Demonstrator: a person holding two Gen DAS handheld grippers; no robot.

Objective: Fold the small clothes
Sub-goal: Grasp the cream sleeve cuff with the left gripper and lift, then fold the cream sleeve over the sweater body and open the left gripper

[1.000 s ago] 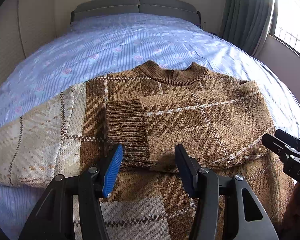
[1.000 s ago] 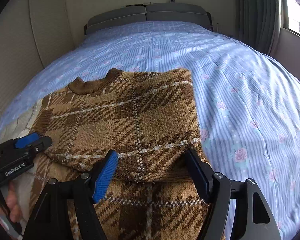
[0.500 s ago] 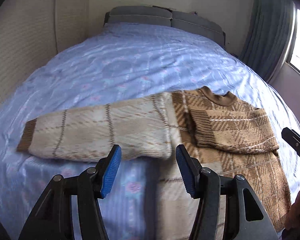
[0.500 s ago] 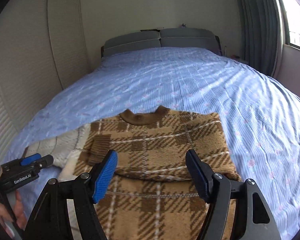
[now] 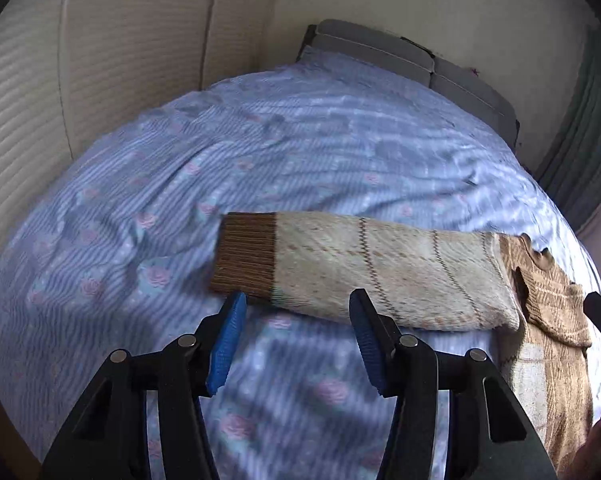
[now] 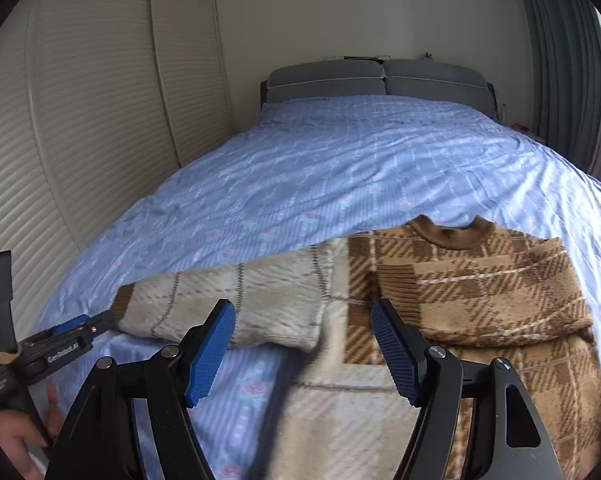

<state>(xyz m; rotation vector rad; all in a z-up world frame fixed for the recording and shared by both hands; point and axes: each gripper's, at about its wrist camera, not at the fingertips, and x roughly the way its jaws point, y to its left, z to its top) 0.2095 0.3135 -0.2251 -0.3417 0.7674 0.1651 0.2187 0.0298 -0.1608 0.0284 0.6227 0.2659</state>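
Observation:
A brown and cream plaid knit sweater (image 6: 480, 292) lies flat on the bed. Its right sleeve is folded across the chest. Its cream left sleeve (image 5: 380, 272) stretches out to the left and ends in a brown ribbed cuff (image 5: 246, 258). My left gripper (image 5: 296, 322) is open and empty, just in front of the cuff end of that sleeve; it also shows in the right wrist view (image 6: 84, 326). My right gripper (image 6: 302, 330) is open and empty above the sweater's left shoulder area, near where the sleeve (image 6: 228, 304) joins the body.
The bed has a blue striped floral cover (image 6: 340, 168) and a grey headboard (image 6: 380, 80). A ribbed cream wardrobe (image 6: 80, 140) stands along the left side. Green curtains (image 6: 560, 60) hang at the right by a window.
My left gripper has swung left from over the sweater's body to the cuff end of the outstretched sleeve. My right gripper has pulled back and shifted left toward the shoulder. Both stayed open.

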